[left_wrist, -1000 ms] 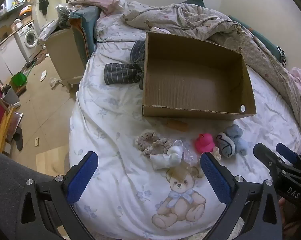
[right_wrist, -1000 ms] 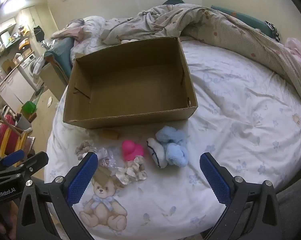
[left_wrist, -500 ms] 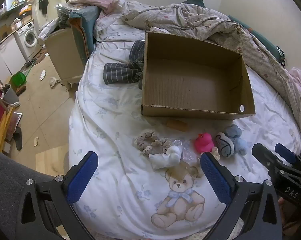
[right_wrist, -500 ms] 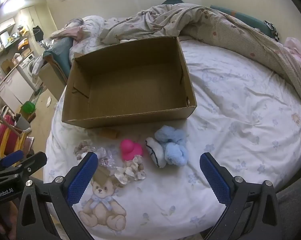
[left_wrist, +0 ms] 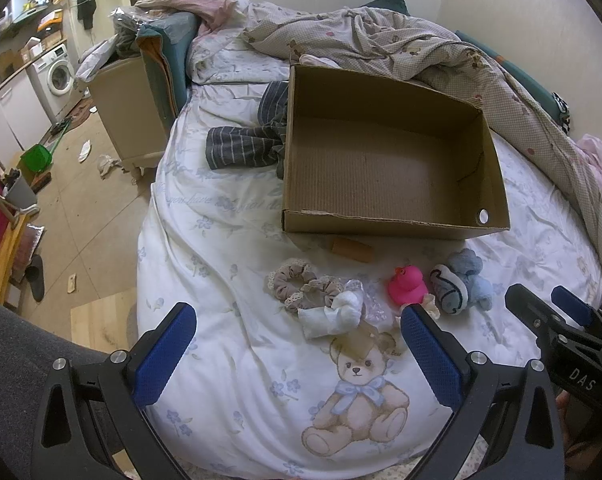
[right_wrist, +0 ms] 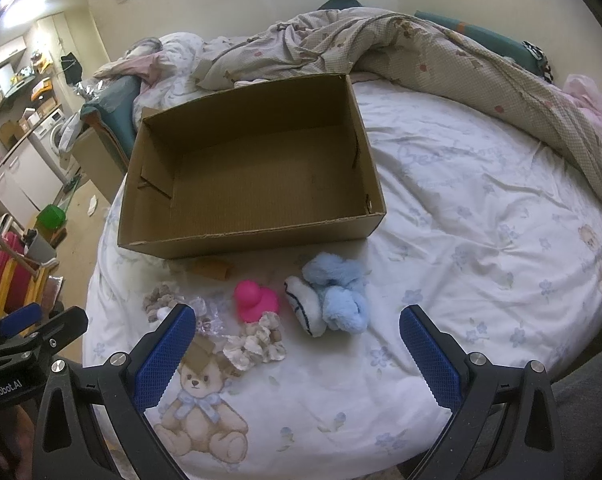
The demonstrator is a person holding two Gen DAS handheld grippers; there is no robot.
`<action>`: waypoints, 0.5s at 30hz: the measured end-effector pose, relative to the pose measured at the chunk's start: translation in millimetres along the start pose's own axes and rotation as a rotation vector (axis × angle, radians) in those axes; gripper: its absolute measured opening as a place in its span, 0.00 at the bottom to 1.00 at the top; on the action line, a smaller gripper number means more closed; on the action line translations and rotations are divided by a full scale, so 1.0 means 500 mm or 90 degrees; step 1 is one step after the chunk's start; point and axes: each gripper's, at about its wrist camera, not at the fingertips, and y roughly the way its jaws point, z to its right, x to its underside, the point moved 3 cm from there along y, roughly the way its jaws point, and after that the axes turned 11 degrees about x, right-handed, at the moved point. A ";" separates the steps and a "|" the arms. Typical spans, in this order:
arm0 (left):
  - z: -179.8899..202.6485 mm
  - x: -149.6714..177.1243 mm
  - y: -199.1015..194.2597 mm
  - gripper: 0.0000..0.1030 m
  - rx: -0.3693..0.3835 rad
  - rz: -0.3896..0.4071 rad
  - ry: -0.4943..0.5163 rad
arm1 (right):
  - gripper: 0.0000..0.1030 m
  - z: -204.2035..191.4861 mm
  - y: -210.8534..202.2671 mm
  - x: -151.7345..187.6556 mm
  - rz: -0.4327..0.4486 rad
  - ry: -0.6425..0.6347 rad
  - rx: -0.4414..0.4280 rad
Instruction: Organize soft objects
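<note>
An open, empty cardboard box point(left_wrist: 385, 224) point(right_wrist: 261, 236) sits on the bed. In front of it lie several small things: beige scrunchies point(left_wrist: 301, 286) point(right_wrist: 159, 304), a white rolled cloth point(left_wrist: 333, 316), a pink toy duck point(left_wrist: 407, 290) point(right_wrist: 255, 300), a blue and white plush point(left_wrist: 461, 284) point(right_wrist: 333, 300), and a cream scrunchie point(right_wrist: 255, 344). My left gripper point(left_wrist: 297, 346) is open and empty, just short of the white cloth. My right gripper point(right_wrist: 297, 346) is open and empty, just short of the duck and plush.
A small brown cardboard piece point(left_wrist: 351, 250) lies by the box front. A striped garment point(left_wrist: 245, 144) lies left of the box. A rumpled quilt point(right_wrist: 441, 56) covers the far and right side of the bed. The bed edge and floor point(left_wrist: 73, 208) are at left.
Both grippers have crept slightly forward toward the objects; nothing on the bed has moved and both stay open.
</note>
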 end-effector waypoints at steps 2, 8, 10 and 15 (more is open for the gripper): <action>0.000 0.000 0.000 0.99 0.000 0.000 0.001 | 1.00 0.001 0.000 0.000 0.001 0.000 0.000; 0.007 0.002 -0.002 0.99 0.000 -0.001 0.000 | 1.00 0.000 -0.001 -0.002 0.000 0.001 0.000; 0.006 0.001 -0.002 0.99 0.000 -0.001 0.000 | 1.00 0.000 0.000 0.000 -0.001 0.001 0.000; 0.002 -0.001 -0.004 0.99 -0.001 0.000 0.002 | 1.00 -0.001 -0.002 -0.003 -0.001 0.003 -0.001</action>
